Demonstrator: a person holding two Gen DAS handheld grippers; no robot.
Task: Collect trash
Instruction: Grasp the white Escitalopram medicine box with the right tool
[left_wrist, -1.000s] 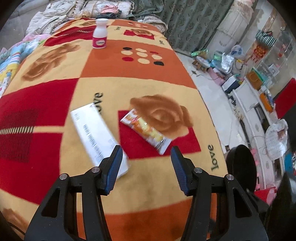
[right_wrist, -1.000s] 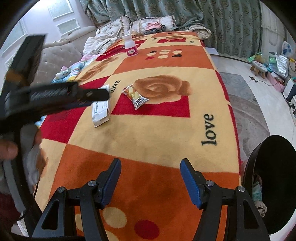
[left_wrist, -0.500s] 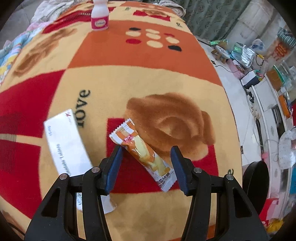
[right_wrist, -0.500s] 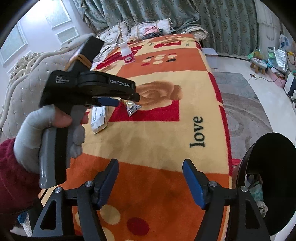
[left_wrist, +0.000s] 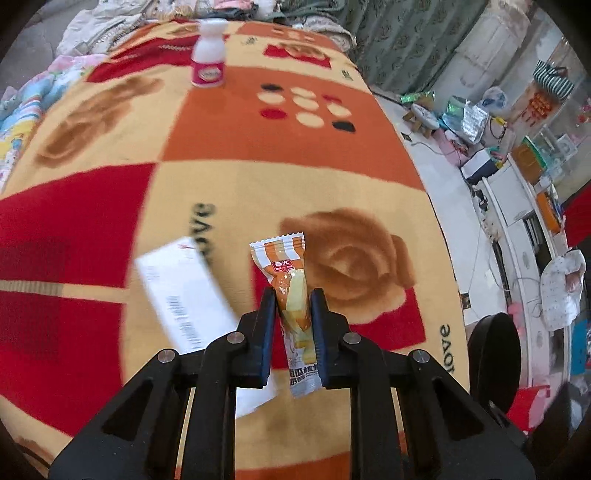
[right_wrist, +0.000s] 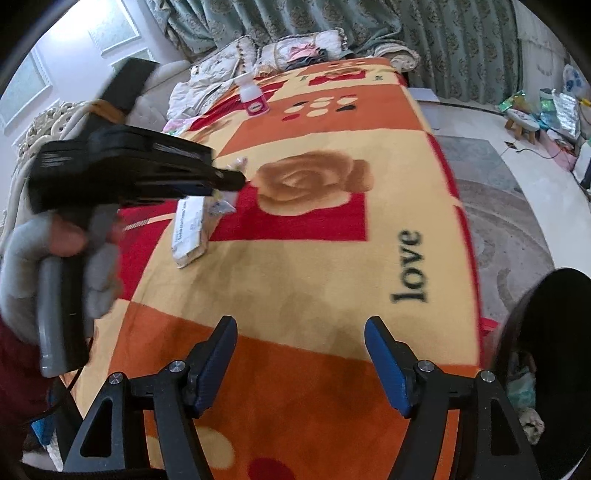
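Wrapper (left_wrist: 291, 291), orange-and-white with crimped ends, upright, clenched in left gripper (left_wrist: 293, 301) jaws; right gripper (right_wrist: 301, 330) jaws released.

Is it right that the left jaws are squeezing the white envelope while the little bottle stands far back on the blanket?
Not quite. In the left wrist view the left gripper pinches the orange snack packet, not the envelope, which lies beside it. The bottle does stand far back on the blanket.

The left gripper (left_wrist: 293, 295) pinches an orange snack wrapper (left_wrist: 291, 291) between its blue pads, above a patterned blanket (left_wrist: 258, 166) where a blurred white packet (left_wrist: 188, 295), perhaps tissues, lies just left, a small bottle (left_wrist: 208, 55) standing far off.
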